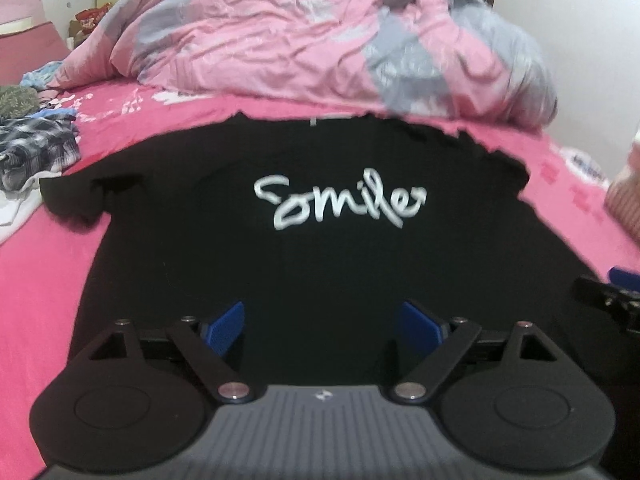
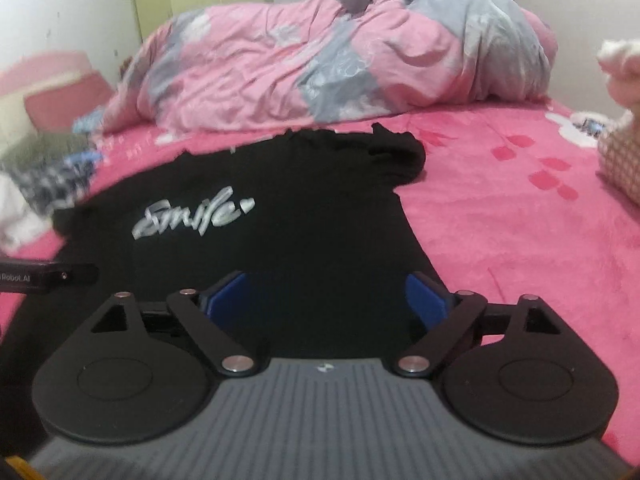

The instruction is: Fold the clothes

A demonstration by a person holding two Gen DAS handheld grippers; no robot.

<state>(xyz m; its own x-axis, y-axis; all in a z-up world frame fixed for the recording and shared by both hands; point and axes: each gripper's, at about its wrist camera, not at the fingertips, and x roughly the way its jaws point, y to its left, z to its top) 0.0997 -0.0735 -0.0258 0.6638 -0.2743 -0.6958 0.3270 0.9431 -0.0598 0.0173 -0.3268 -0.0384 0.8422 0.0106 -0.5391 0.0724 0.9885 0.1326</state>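
Observation:
A black T-shirt (image 1: 312, 248) with white "Smile" lettering lies spread face up on the pink bedsheet (image 1: 48, 280). My left gripper (image 1: 322, 326) hovers over its lower part, blue pads wide apart with nothing between them. In the right wrist view the same T-shirt (image 2: 280, 240) lies left of centre, its right sleeve (image 2: 396, 156) bunched up. My right gripper (image 2: 326, 298) stands open above the shirt's lower right edge and holds nothing. The left gripper's body (image 2: 48, 278) shows at the left edge there, and the right gripper's tip (image 1: 608, 300) at the right edge of the left wrist view.
A crumpled pink and grey duvet (image 1: 320, 40) is heaped across the far side of the bed. A pile of other clothes, among them a plaid one (image 1: 36, 148), lies at the left. A pale checked item (image 2: 620, 160) sits at the right edge. Bare pink sheet (image 2: 520, 240) stretches right of the shirt.

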